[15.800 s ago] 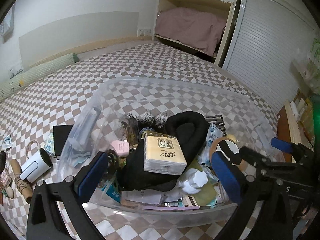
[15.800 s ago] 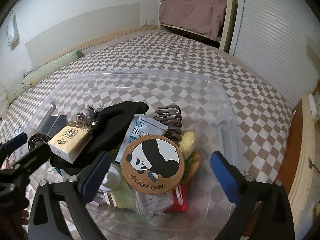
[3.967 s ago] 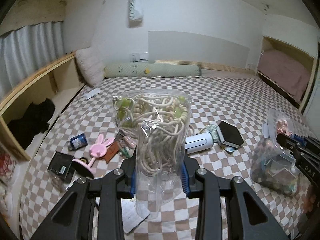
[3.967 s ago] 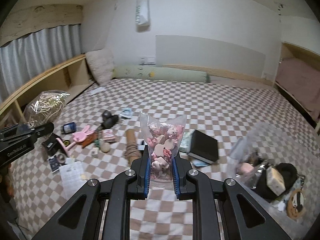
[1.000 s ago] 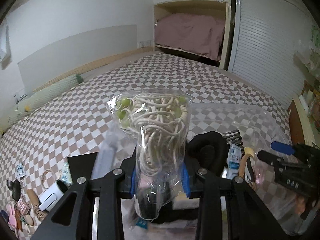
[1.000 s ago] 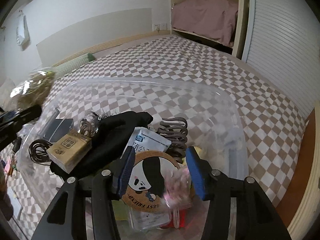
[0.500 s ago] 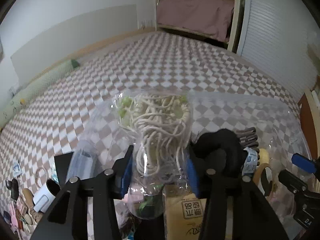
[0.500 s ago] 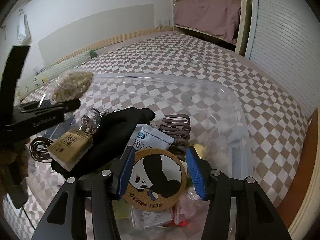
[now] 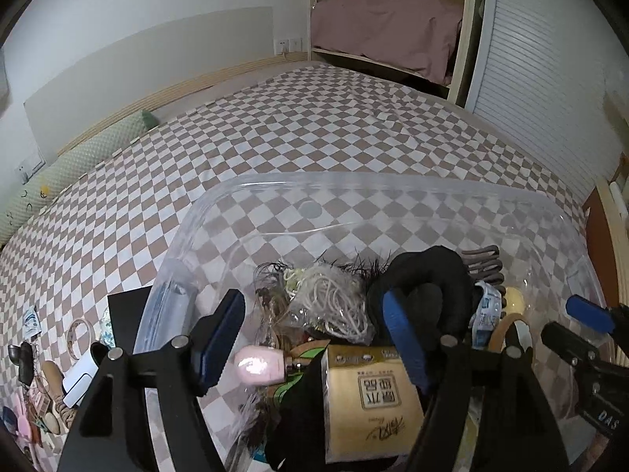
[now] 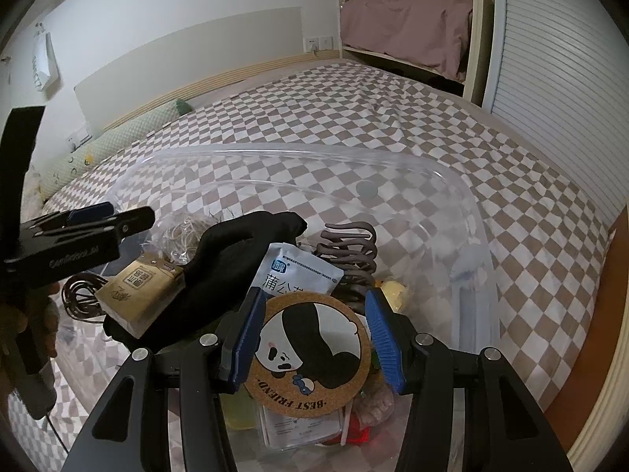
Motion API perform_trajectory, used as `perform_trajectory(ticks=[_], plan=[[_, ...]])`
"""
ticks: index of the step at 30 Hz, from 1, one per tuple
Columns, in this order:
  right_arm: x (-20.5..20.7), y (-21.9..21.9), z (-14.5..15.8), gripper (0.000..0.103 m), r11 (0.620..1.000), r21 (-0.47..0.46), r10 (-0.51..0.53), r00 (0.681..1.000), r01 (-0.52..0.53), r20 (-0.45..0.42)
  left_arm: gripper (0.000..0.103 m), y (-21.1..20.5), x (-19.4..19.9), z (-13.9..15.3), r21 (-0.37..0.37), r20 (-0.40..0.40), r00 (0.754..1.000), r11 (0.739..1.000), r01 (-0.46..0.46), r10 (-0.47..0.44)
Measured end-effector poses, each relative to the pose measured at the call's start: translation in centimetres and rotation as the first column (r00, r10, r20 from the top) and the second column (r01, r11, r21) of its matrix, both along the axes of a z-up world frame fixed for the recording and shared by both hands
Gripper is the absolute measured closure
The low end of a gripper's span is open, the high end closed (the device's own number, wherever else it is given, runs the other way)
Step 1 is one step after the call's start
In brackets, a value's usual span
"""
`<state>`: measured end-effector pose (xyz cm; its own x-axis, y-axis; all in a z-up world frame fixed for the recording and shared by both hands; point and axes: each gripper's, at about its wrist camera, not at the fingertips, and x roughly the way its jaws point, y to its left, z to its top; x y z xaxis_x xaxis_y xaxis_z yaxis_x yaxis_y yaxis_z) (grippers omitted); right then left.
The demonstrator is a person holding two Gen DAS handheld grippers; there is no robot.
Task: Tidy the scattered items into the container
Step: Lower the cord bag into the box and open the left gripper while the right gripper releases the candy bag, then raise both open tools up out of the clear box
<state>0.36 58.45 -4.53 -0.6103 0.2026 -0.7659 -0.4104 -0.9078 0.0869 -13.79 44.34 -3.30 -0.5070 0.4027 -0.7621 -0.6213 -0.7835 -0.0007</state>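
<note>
Your left tongs (image 9: 312, 338) have just been opening and now stand wide, blue pads clear of everything; the clear bag of cream cord (image 9: 332, 305) lies loose between and just ahead of them, inside the clear plastic container (image 9: 393, 185), touching neither pad. Directly below those tongs you have a tan tissue pack (image 9: 369, 397), with a pink object (image 9: 259, 364) just to its left and a black fabric bundle (image 9: 428, 275) ahead on the right, against the right-hand pad. Outside the container, to the left of your left tongs, a black box (image 9: 125, 318), a white cylinder (image 9: 78, 381) and several small things still lie scattered on the checked bed (image 9: 314, 118).

Your right tongs (image 10: 314, 330) are about half open and hold nothing. They hang over the round cork coaster with the panda (image 10: 310, 354), which lies in the container between the two pads but below them; I cannot tell whether either pad touches its edge. Ahead of them sit a white and blue sachet (image 10: 298, 271) and a brown claw hair clip (image 10: 350, 251); a small bag of pink pieces (image 10: 373, 401) lies below the right pad, partly hidden. Far to their left, the other tongs reach in over the container's near-left corner.
</note>
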Motion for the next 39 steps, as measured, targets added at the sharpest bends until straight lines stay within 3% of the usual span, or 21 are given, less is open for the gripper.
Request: perform_trajectory(ticks=[5, 7, 9, 15, 17, 19, 29, 33, 39], plan=[[0.1, -0.1, 0.1, 0.05, 1.0, 0.003, -0.012, 1.0, 0.012, -0.007, 0.028, -0.4, 0.5, 1.0, 0.016, -0.021, 1.0, 1.0, 0.007, -0.007], [0.1, -0.2, 0.1, 0.05, 1.0, 0.011, -0.022, 1.0, 0.022, -0.011, 0.006, -0.8, 0.8, 1.4, 0.026, -0.035, 0.999, 1.0, 0.009, -0.008], [0.2, -0.3, 0.3, 0.05, 0.999, 0.026, -0.029, 0.999, 0.029, -0.016, 0.0, -1.2, 1.1, 1.8, 0.035, -0.054, 0.998, 0.999, 0.012, -0.01], [0.3, -1.4, 0.6, 0.046, 0.993, 0.113, -0.043, 0.999, 0.046, -0.03, 0.0, -2.6, 1.7, 2.3, 0.049, -0.079, 0.997, 0.999, -0.002, 0.005], [0.4, -1.8, 0.9, 0.014, 0.989, 0.143, -0.04, 0.998, 0.046, -0.039, 0.0, -3.0, 1.9, 2.5, 0.053, -0.079, 0.997, 0.999, -0.008, 0.012], [0.7, -2.5, 1.4, 0.003, 0.986, 0.163, -0.031, 0.997, 0.042, -0.065, 0.0, -3.5, 2.0, 2.7, 0.059, -0.081, 0.997, 0.998, -0.015, 0.02], [0.7, -4.1, 1.8, 0.0, 0.981, 0.194, -0.007, 0.999, 0.017, -0.052, 0.0, -6.6, 3.4, 3.7, 0.079, -0.11, 0.992, 0.996, -0.049, 0.058], [1.0, -4.4, 2.4, 0.0, 0.989, 0.148, -0.015, 0.996, 0.029, -0.091, 0.0, -8.3, 4.0, 4.1, 0.099, -0.118, 0.99, 0.993, -0.07, 0.081], [1.6, -5.9, 3.3, 0.0, 0.988, 0.149, -0.013, 0.983, 0.041, -0.183, 0.0, -10.9, 5.0, 4.3, 0.11, -0.163, 0.978, 0.988, -0.11, 0.127]])
